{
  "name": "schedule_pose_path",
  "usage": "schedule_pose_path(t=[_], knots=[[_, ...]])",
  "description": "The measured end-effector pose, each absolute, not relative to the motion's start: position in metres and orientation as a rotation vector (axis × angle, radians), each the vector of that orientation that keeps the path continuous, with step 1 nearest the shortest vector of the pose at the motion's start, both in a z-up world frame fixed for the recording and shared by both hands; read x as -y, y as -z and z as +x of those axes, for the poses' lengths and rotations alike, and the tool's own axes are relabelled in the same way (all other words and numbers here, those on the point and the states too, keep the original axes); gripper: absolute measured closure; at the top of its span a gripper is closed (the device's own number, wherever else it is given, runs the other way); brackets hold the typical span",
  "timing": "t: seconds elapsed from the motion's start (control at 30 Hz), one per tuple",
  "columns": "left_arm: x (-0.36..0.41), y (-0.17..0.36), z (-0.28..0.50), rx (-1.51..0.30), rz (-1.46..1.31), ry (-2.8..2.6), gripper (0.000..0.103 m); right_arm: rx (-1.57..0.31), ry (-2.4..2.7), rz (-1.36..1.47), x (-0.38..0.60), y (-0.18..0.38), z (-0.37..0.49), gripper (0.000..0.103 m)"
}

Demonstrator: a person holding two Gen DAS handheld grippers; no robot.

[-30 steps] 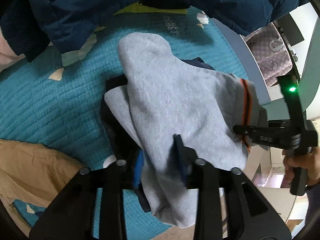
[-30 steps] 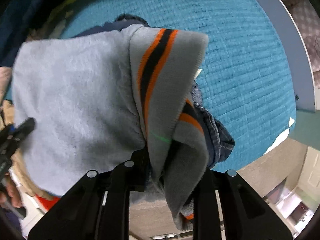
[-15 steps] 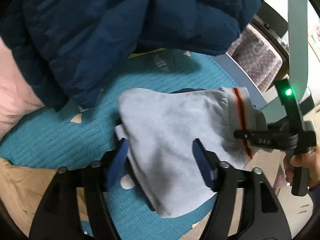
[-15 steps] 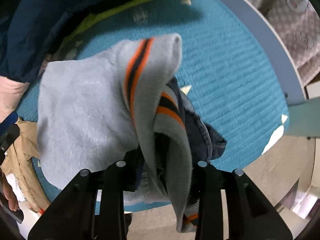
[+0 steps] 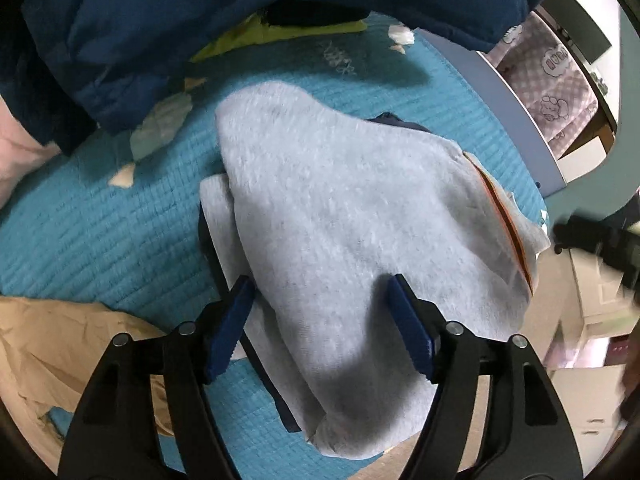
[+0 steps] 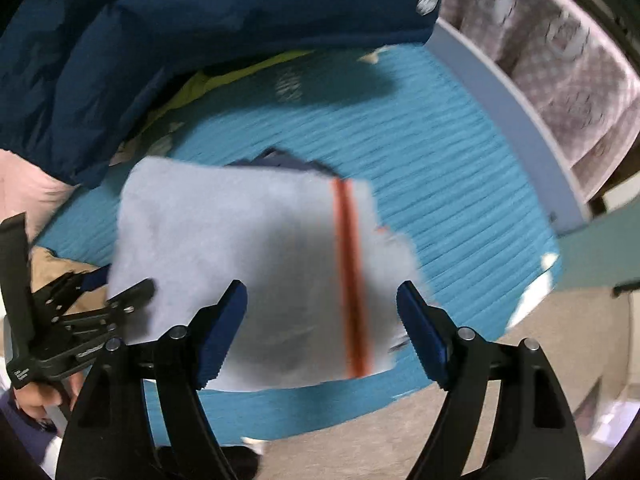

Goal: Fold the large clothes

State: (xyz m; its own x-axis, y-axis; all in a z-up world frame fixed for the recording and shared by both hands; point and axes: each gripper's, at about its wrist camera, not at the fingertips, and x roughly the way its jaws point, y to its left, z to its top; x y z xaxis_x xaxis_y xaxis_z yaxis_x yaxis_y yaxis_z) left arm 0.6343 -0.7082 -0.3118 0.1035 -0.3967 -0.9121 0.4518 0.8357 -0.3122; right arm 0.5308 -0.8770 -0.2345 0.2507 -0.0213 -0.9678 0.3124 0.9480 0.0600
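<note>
The grey sweater (image 5: 352, 240) lies folded on the teal quilt (image 5: 100, 232), close to the bed's front edge; both grippers are letting go, the left gripper (image 5: 320, 320) and right gripper (image 6: 320, 320) opening wide with no cloth pinched. The low corner hangs over the edge, so the fold might slip off; a blue pad could snag it. The big navy jacket (image 6: 240, 20) crowds the back; the right side of the quilt is free.
</note>
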Motion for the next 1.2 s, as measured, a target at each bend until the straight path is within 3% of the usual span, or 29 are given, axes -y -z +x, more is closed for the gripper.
schedule_pose_path(t=[0.1,0.3,0.8,1.03,1.2], knots=[[0.704,0.32,0.637,-1.342,0.055,0.629,0.026,-1.354,0.205,0.276,0.856,0.278,0.525,0.03],[0.701,0.342,0.631,-1.347,0.055,0.622,0.016,-1.348,0.243,0.385,0.863,0.326,0.51,0.021],[0.668,0.271,0.62,-1.182,-0.016,0.68,0.016,-1.269,0.18,0.399,0.819,0.272,0.519,0.02],[0.611,0.256,0.59,-1.166,-0.006,0.585,0.013,-1.246,0.221,0.399,0.789,0.259,0.504,0.018],[0.564,0.233,0.57,-1.152,-0.067,0.524,0.012,-1.204,0.25,0.297,0.753,0.235,0.486,0.011]])
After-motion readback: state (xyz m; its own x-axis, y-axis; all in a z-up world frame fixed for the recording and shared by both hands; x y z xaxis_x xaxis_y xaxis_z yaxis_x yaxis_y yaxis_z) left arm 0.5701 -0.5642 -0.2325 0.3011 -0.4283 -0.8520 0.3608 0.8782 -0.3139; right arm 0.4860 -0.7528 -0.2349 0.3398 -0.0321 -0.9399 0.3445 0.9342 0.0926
